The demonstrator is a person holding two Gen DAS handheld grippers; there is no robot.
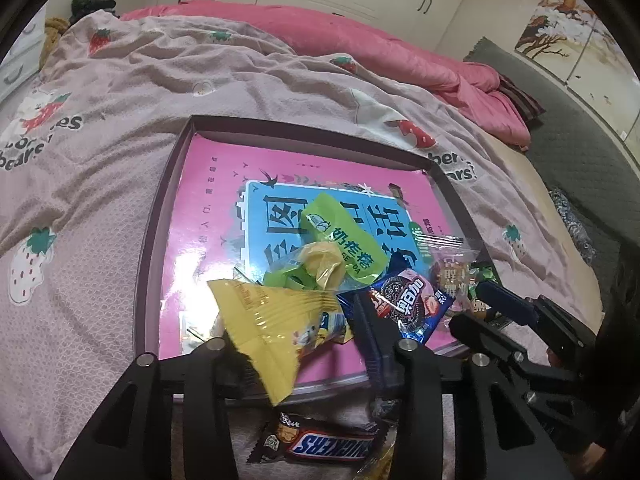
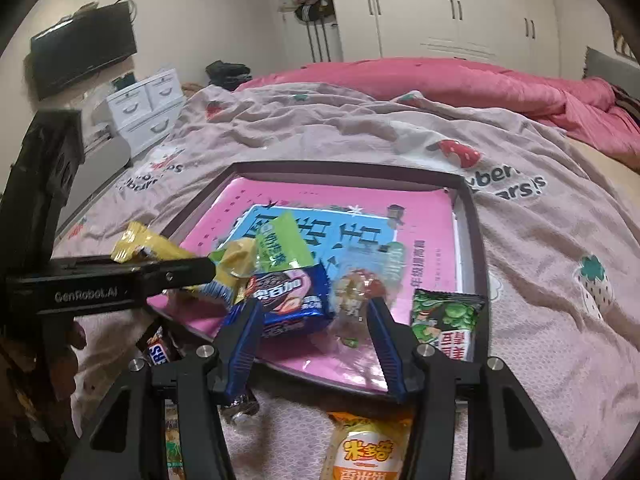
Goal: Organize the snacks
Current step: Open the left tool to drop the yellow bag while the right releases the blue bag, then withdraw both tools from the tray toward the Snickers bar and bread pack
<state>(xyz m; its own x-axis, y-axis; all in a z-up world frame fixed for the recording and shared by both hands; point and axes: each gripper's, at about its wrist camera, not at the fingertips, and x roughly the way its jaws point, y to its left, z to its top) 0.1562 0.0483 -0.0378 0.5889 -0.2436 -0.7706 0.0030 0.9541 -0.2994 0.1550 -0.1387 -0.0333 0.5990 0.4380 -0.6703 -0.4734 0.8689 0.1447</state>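
Note:
A dark-rimmed box (image 1: 160, 216) (image 2: 476, 240) with a pink and blue printed bottom lies on the bed. In it lie a green packet (image 1: 344, 232) (image 2: 284, 240), a blue Oreo packet (image 1: 412, 304) (image 2: 292, 300), a clear candy packet (image 2: 360, 288) and a green pea packet (image 2: 444, 320). My left gripper (image 1: 296, 336) is open; a yellow packet (image 1: 272, 328) (image 2: 148, 246) hangs between its fingers over the box's near edge. My right gripper (image 2: 316, 320) is open and empty above the Oreo packet; it also shows in the left wrist view (image 1: 504, 304).
A Snickers bar (image 1: 320, 446) (image 2: 158, 350) and an orange rice-snack packet (image 2: 368, 448) lie on the bedspread in front of the box. A pink quilt (image 1: 360, 40) is bunched at the back. White drawers (image 2: 144, 108) stand left of the bed.

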